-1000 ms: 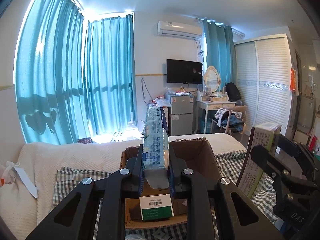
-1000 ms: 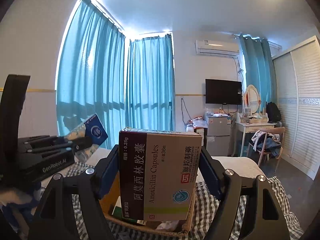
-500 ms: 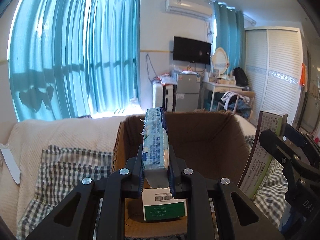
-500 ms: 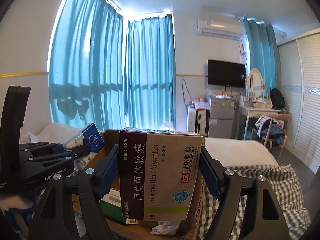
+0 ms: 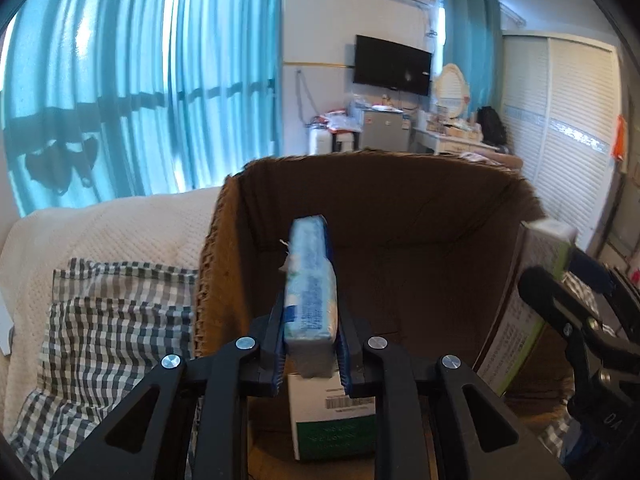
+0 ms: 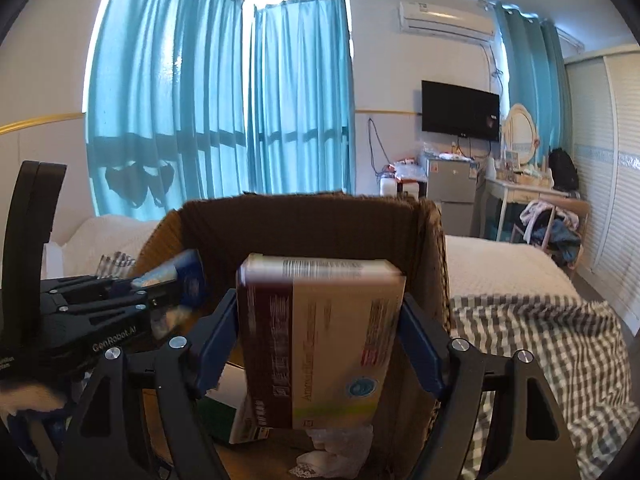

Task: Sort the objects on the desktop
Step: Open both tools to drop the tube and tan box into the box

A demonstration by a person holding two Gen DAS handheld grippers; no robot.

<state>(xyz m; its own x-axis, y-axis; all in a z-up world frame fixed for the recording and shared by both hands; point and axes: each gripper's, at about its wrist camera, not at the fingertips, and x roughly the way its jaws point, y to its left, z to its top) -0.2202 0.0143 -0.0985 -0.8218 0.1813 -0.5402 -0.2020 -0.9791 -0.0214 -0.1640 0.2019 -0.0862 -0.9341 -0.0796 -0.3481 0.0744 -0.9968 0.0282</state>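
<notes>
My left gripper [image 5: 310, 320] stands over the open cardboard carton [image 5: 400, 220] with a blue tissue packet [image 5: 310, 280] upright between its pads; its jaws are opening, and the pads still touch the packet. My right gripper [image 6: 320, 320] is shut on a maroon-and-cream medicine box [image 6: 320, 340] just over the carton [image 6: 300, 224]. That box looks blurred while the fingers stay sharp. Each gripper shows in the other's view: the left gripper [image 6: 160, 296] at the left, the right gripper [image 5: 560, 288] at the right.
Inside the carton lie a green-and-white box [image 5: 332, 420] and crumpled white paper [image 6: 340, 448]. The carton sits on a checked cloth [image 5: 112, 320] over a cream blanket [image 5: 100, 232]. Blue curtains, a desk and a wardrobe stand far behind.
Both grippers have come down and forward with their loads, from above the carton to inside its rim. The carton now fills much more of both views.
</notes>
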